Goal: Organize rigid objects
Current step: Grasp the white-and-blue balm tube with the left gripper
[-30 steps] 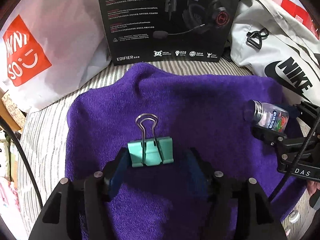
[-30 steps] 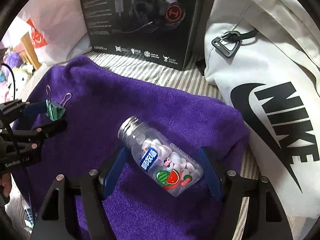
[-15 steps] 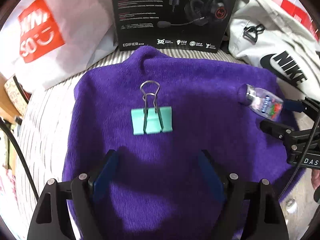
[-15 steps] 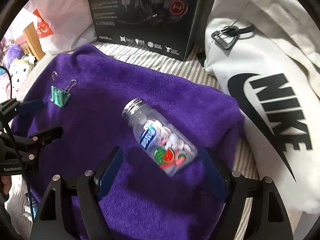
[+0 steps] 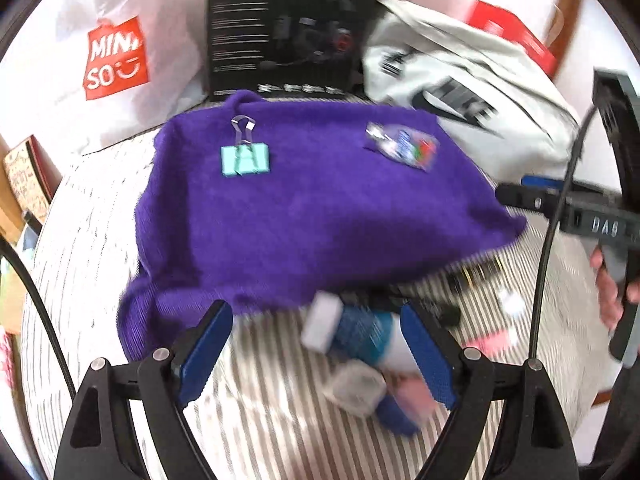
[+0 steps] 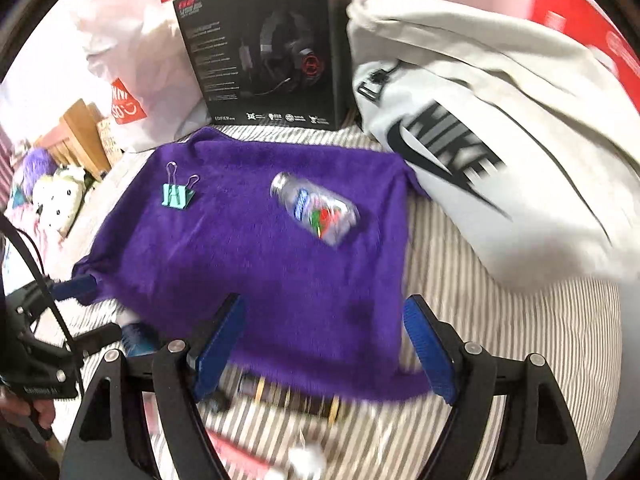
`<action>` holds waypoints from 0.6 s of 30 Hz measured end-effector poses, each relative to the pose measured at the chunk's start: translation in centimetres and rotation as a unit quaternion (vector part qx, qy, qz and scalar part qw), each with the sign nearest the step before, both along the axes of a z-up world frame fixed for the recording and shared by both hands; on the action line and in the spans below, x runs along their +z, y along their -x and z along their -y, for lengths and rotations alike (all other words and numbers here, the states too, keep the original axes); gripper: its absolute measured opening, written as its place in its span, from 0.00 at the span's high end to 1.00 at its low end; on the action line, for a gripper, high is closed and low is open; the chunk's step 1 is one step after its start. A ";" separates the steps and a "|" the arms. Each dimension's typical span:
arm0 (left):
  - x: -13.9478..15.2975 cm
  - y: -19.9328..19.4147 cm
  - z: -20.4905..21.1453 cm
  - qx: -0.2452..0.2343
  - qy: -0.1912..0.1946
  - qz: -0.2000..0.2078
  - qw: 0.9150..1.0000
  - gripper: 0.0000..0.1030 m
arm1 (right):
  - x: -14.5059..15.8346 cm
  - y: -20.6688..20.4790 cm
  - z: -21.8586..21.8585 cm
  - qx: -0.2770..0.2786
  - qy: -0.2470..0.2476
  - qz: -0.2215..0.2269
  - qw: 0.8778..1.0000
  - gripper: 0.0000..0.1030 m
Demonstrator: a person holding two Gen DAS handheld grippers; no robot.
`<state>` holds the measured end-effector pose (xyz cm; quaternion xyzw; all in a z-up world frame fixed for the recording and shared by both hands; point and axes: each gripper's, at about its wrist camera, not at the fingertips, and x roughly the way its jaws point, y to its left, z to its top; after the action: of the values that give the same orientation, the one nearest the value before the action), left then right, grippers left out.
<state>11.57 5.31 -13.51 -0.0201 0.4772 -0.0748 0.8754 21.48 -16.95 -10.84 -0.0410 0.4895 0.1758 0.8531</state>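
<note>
A teal binder clip lies at the far left of the purple towel. A clear bottle of mints lies on its side at the towel's far right. My left gripper is open and empty, pulled back over the towel's near edge. A blurred blue bottle with a white cap lies between its fingers, untouched. My right gripper is open and empty over the towel's near edge. It also shows in the left wrist view.
A black headset box stands behind the towel. A white Nike bag lies to the right, a white Miniso bag to the left. Several small blurred items lie on the striped sheet near the towel's front edge.
Both grippers have pulled back and up from the towel. The binder clip and the mint bottle stay where they lay and look farther off. Small items near the front edge have come into view.
</note>
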 end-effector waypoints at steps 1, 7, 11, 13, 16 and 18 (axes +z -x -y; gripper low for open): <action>-0.1 0.5 0.4 -0.006 -0.006 0.002 1.000 0.17 | 0.0 0.6 0.2 -0.002 0.000 -0.001 1.000 0.22; -1.3 0.7 1.8 -0.027 -0.038 0.008 0.999 0.16 | 0.6 5.1 2.4 -0.014 -0.002 -0.002 1.000 0.22; -1.5 0.5 2.4 -0.052 -0.039 0.018 0.998 0.16 | -0.1 7.4 3.2 -0.016 -0.004 -0.012 1.000 0.22; -1.4 0.4 3.0 -0.066 -0.048 0.015 0.997 0.16 | -0.6 8.5 3.7 -0.015 0.001 -0.017 1.000 0.22; -1.7 0.5 3.9 -0.080 -0.075 0.014 0.994 0.17 | -1.9 9.5 4.6 -0.021 0.002 -0.034 0.999 0.22; -1.7 0.3 4.1 -0.079 -0.067 0.013 0.995 0.17 | -2.7 10.0 5.1 -0.025 -0.001 -0.046 0.999 0.22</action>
<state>11.25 1.25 -15.21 0.0775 0.4699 -0.1118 0.8722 11.52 -22.10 -13.58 -0.0204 0.5286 0.1568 0.8340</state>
